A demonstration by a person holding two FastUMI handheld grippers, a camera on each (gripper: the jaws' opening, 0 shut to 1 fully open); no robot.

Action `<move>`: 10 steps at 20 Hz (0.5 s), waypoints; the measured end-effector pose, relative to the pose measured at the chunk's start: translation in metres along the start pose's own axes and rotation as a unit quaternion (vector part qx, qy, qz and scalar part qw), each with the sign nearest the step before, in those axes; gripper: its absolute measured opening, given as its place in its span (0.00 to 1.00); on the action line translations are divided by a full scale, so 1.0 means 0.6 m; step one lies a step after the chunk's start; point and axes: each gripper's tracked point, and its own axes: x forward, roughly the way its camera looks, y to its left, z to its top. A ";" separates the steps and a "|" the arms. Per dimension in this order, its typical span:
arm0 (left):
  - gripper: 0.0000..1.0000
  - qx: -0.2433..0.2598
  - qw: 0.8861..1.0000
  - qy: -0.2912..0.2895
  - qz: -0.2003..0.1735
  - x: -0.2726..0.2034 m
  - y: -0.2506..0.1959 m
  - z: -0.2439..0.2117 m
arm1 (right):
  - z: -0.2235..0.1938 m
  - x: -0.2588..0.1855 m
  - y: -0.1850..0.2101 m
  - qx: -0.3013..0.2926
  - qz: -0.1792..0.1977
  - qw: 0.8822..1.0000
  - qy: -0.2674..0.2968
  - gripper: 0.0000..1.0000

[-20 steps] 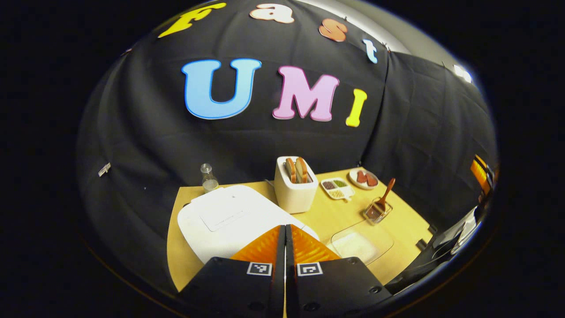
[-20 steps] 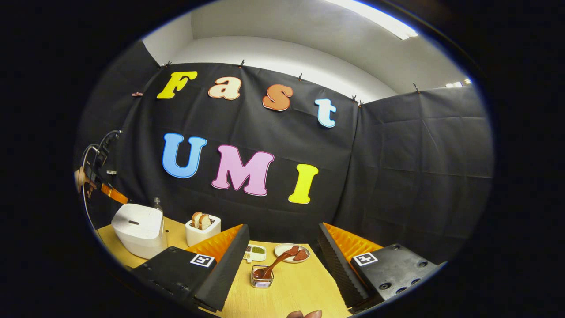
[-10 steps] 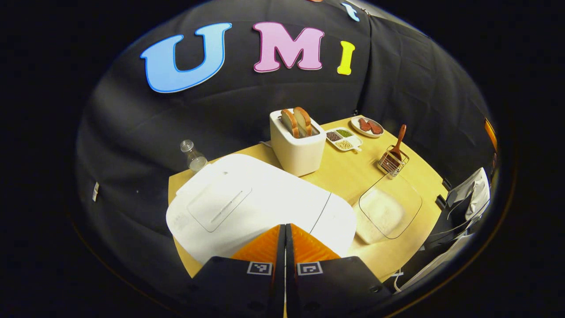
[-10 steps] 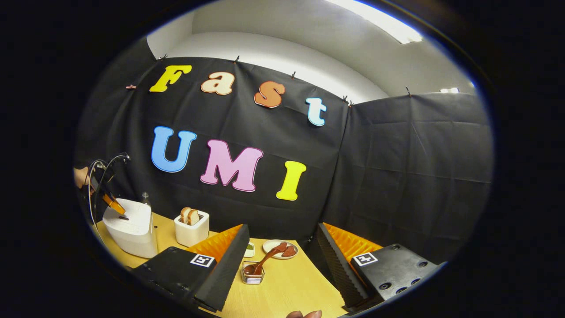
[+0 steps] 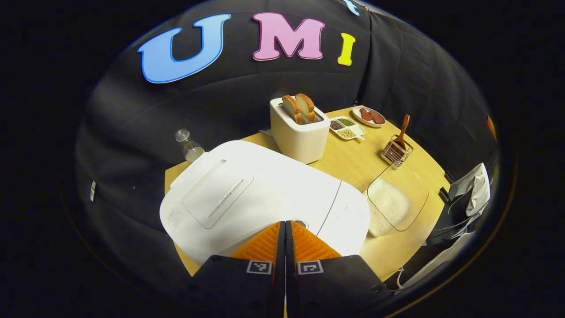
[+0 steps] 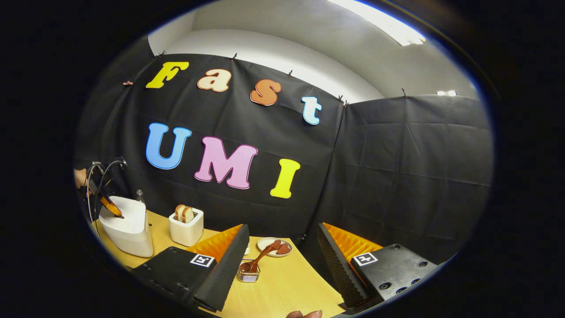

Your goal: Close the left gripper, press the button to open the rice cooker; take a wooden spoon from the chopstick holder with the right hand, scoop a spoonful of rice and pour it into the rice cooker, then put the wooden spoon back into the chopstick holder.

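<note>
We see a booth: black cloth wall [image 6: 247, 132] at the back, clipped along its top edge, and a second black cloth panel [image 6: 415, 145] meeting it at a corner on the right. Above the cloth we see a plain white room wall [image 6: 273, 48] and grey ceiling with a lit strip light [image 6: 379, 24]. Light wood tabletop [image 5: 353, 161] sits in the booth corner, its far edges against the cloth. Cloth shows creases; the floor is too dark for us to tell.

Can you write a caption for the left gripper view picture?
Shut left gripper tips down onto the white rice cooker.
</note>
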 end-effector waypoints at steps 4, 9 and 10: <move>0.07 -0.001 1.000 0.016 0.002 0.001 0.000 -0.011 | -0.003 -0.005 0.005 -0.001 0.000 1.000 0.001 0.98; 0.07 0.007 1.000 -0.021 0.015 -0.013 0.005 0.016 | -0.003 -0.014 0.007 -0.004 0.001 1.000 -0.001 0.98; 0.07 0.008 0.999 -0.043 0.029 -0.023 0.011 0.030 | -0.004 -0.017 0.004 -0.004 0.001 1.000 -0.001 0.97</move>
